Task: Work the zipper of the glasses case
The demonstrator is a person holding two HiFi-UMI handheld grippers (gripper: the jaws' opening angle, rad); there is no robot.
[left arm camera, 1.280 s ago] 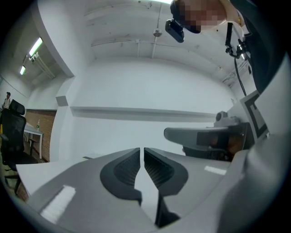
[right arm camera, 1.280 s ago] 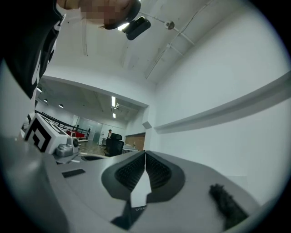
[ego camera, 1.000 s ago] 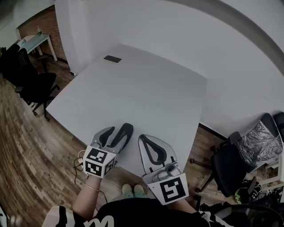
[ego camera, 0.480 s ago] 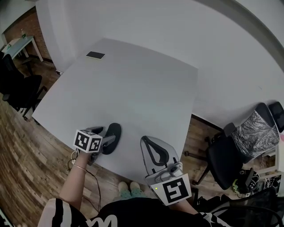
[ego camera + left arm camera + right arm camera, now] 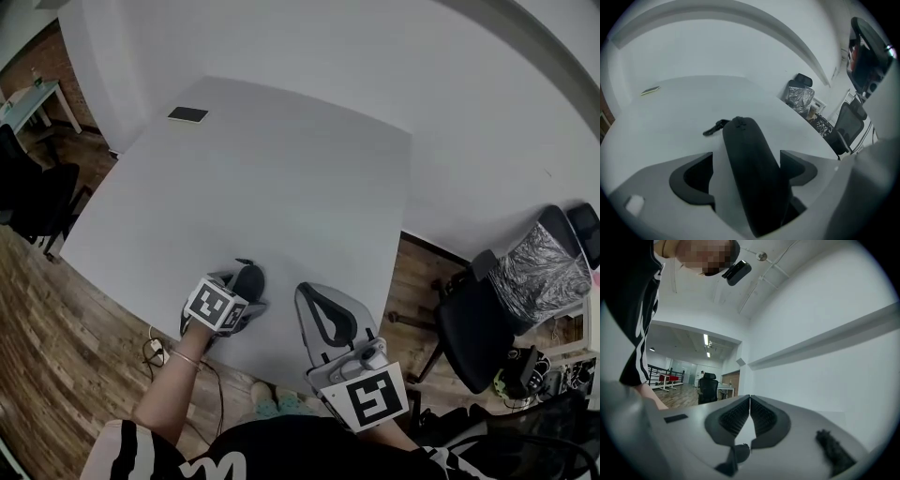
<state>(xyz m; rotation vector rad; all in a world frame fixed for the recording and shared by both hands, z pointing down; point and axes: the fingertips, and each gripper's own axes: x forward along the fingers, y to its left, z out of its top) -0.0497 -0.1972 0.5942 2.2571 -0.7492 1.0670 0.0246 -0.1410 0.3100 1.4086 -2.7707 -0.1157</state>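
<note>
Opening wide, the left claw (image 5: 746, 155) has its jaws on either side of the long, rounded black fabric glasses case (image 5: 751, 178). The case sits btwn the pads, but a strip of tabletop shows btwn it and the left-hand pad, so there's no squeeze on it. It lies flat on the table near the front edge, its length pointing away from the person. At its far end a small black zipper pull tab (image 5: 714, 127) lies on the surface, angled off to the left. From the head view the left claw covers most of the case, w/ only the far end showing.

The right claw (image 5: 750, 398) is clenched, ribbed pads tip to tip w/ nothing btwn them. It sits just right of the case, apart from it, at the table's front edge.

Surface: a plain white rectangular table (image 5: 281, 178), w/ a small dark flat rectangle (image 5: 187, 114) near the far left corner, well apart from the case.

Room: white wall (image 5: 450, 84) behind, wood plank floor (image 5: 47, 319). A black office chair (image 5: 473, 342) stands right of the table, w/ a silver-covered chair (image 5: 544, 281) beyond it. Another dark chair (image 5: 33, 187) stands on the left, and a small white desk (image 5: 23, 98) is by a brick wall (image 5: 47, 61).
</note>
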